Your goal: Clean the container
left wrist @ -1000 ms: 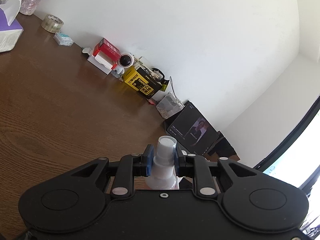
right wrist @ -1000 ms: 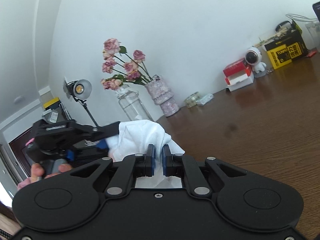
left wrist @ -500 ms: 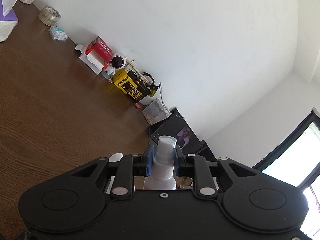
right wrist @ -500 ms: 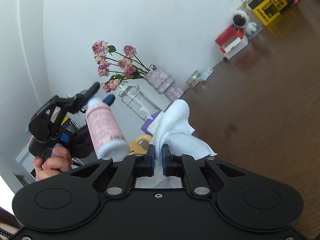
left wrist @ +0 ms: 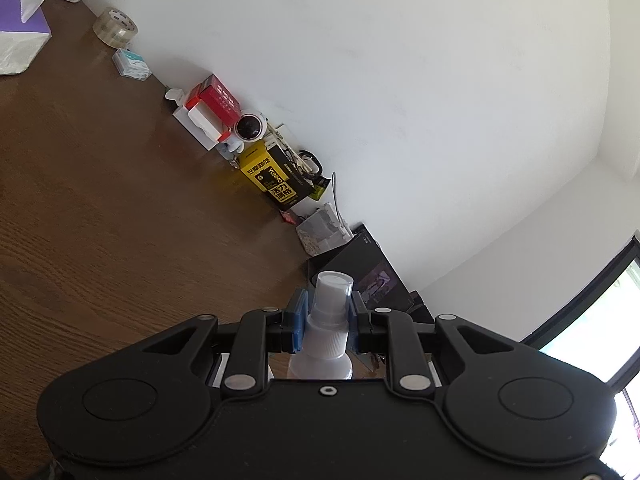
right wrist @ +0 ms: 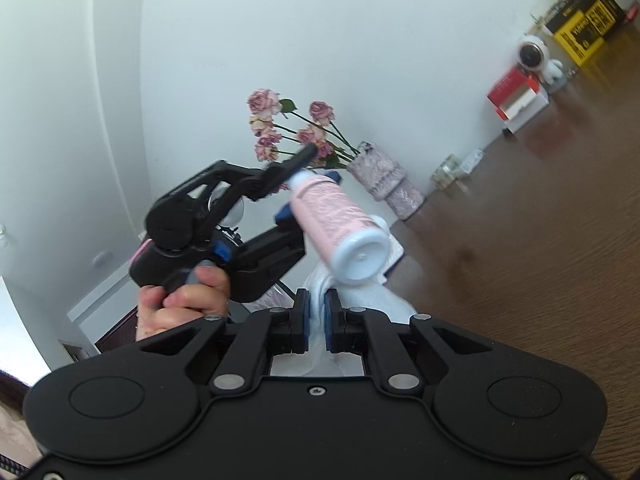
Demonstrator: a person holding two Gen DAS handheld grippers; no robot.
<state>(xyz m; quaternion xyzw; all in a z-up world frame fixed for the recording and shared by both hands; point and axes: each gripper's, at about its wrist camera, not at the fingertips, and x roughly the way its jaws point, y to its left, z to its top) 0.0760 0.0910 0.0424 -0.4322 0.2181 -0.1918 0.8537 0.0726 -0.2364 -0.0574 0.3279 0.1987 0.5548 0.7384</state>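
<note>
Brown wooden table (left wrist: pixel 100 240); tape roll (left wrist: pixel 115 27), red-white boxes (left wrist: pixel 208 110), yellow-black box (left wrist: pixel 276 182) along its wall edge.

Right tongs (right wrist: pixel 316 316) pinching white cloth (right wrist: pixel 374 300), left tongs (right wrist: pixel 298 188) gripping pink spray bottle (right wrist: pixel 340 224) tilted just above it

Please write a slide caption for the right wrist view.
Right gripper pinches white cloth beneath pink spray bottle held by left gripper.

Both tongs: matte black plastic bodies, two round raised discs per housing, silver pivot screws on the linkage arms, one small centre screw. Blue pads on the fingertips (left wrist: pixel 298 316). Left tongs (right wrist: pixel 308 196) seen from outside: open black triangulated frame, blue clip near the grip, pink patch at rear.
</note>
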